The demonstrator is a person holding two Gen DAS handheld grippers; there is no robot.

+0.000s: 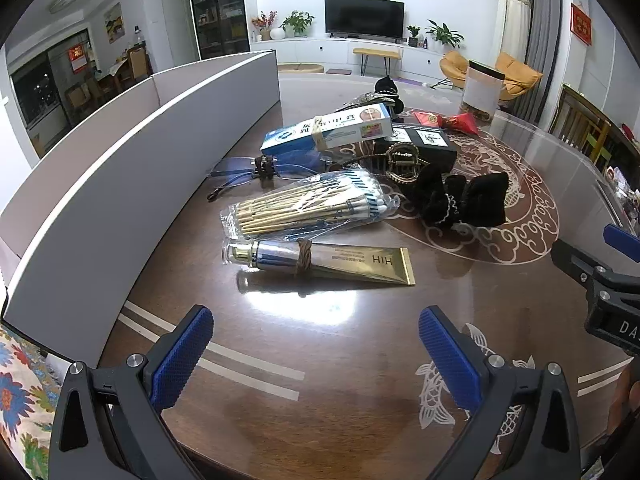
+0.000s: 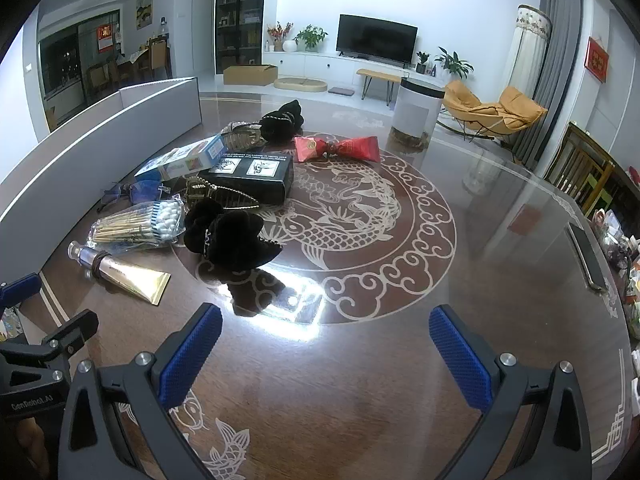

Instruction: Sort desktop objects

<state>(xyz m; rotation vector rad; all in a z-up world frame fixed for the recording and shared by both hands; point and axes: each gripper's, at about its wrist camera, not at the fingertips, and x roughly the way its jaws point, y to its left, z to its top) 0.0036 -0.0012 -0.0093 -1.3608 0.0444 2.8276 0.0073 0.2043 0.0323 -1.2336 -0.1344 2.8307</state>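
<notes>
Clutter lies beside the grey box [image 1: 120,168] on the glossy brown surface [image 2: 360,380], in a living room: black box [image 2: 250,178], gold tube [image 1: 320,258], cotton swabs [image 1: 308,206], black scrunchie [image 2: 228,240]. Left tongs [image 1: 316,356] and right tongs [image 2: 326,356] gape, empty.

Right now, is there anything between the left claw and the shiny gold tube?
No. In the left wrist view, only bare table lies between the open left claw and the gold tube.
</notes>
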